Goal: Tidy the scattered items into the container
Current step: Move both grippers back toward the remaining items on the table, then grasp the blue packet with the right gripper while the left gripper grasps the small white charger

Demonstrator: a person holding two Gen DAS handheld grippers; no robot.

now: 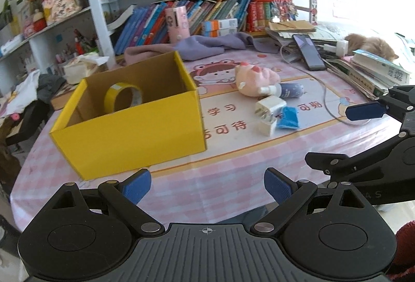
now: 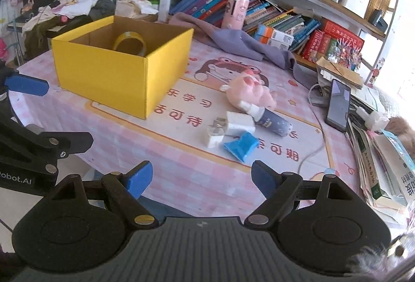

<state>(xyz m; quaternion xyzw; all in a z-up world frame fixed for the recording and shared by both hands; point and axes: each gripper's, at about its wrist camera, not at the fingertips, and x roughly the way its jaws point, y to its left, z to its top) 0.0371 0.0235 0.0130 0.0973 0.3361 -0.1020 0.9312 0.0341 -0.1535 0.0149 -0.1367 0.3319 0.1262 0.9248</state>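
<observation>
- Where the pink mat [image 2: 181, 173] covers the table, a yellow box [image 2: 116, 79] stands open-topped at the left, one corner turned toward the right wrist camera.
- Tape roll [image 2: 131, 43]: yellow, inside the box, standing on edge against the far wall, its hole facing the cameras.
- Pink plush [image 2: 249, 92]: on the mat right of the box, well apart from it, lying on its side.
- Spray bottle [image 2: 269, 122]: lying flat just in front of the plush and touching it; long axis runs from the white nozzle by the plush down-right to the blue-grey base.
- Two white chargers [image 2: 240, 123]: side by side just left of the bottle, prongs toward the box; the larger touches the bottle.
- Blue packet [image 2: 241, 147]: flat on the mat, just in front of the chargers, narrow end toward them.
- Phone [image 2: 338, 105]: at the right, propped on a pile of books, cable trailing across the mat.
- Left gripper [image 1: 207, 188]: fingers spread, nothing between them, over the near mat edge in front of the box.
- Right gripper [image 2: 202, 180]: fingers spread wide, empty, pointing toward the chargers and packet.
</observation>
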